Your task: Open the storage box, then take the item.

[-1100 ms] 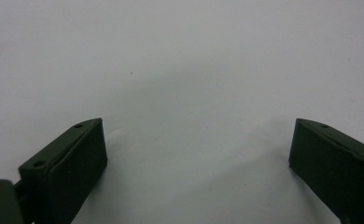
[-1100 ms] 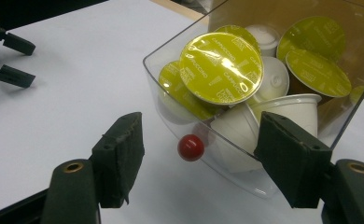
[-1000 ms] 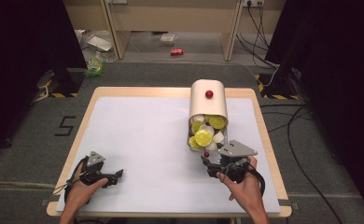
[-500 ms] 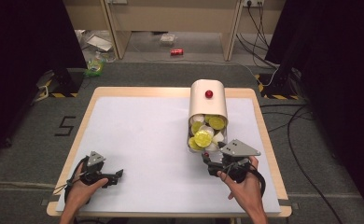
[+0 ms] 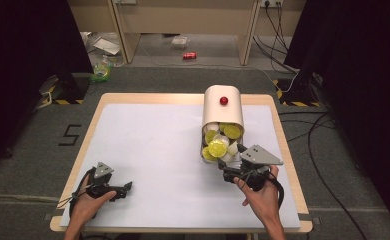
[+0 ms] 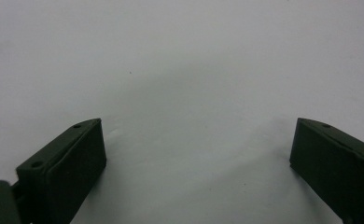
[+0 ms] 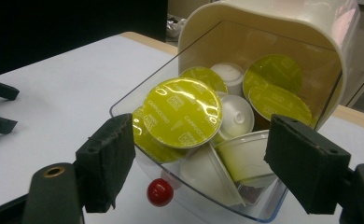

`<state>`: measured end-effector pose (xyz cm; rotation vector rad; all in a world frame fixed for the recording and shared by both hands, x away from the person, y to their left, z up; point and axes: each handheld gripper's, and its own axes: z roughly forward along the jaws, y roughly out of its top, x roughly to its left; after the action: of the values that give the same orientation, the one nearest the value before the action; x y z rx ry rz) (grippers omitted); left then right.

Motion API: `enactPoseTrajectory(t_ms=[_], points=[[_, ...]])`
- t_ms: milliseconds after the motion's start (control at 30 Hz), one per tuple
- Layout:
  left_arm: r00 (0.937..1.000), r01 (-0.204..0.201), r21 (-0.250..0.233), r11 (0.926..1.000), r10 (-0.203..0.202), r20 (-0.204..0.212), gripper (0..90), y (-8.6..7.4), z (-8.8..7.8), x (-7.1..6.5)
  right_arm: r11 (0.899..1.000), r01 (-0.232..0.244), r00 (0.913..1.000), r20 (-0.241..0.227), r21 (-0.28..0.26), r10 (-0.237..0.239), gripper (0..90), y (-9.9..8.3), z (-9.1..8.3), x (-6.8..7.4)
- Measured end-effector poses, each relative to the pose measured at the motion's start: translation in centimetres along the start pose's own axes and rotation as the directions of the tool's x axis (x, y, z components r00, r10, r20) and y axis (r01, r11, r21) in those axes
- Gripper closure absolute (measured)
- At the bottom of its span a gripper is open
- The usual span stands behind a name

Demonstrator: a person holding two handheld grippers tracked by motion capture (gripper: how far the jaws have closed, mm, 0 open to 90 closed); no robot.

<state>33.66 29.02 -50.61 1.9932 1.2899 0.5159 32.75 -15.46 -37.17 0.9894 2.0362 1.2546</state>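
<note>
Now the right claw (image 7: 199, 158), just opening, gapes at the clear plastic drawer (image 7: 138, 95) of yellow-lidded coffee pods (image 7: 182, 112); the left claw (image 6: 194, 163) gapes over bare white bench (image 6: 180, 56).

Lab or recording studio, not home. Black curtains (image 5: 28, 60) on both sides, grey carpet floor (image 5: 28, 150) with yellow-black hazard tape (image 5: 63, 101) and taped number mark (image 5: 70, 135). Loose black cables (image 5: 328, 125) run to wall sockets (image 5: 268, 3). White-topped wooden-edged counter (image 5: 148, 145) stands alone at centre; litter and red can (image 5: 189, 55) behind.
</note>
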Motion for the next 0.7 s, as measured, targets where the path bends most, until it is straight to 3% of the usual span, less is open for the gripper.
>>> enactPoseTrajectory(t_ms=[700], points=[[1.0,0.0,0.0,1.0,0.0,0.001,2.5,0.0,0.0,0.0,1.0,0.01,1.0,-0.001,0.017,-0.01,22.2,1.7,2.6,0.6]])
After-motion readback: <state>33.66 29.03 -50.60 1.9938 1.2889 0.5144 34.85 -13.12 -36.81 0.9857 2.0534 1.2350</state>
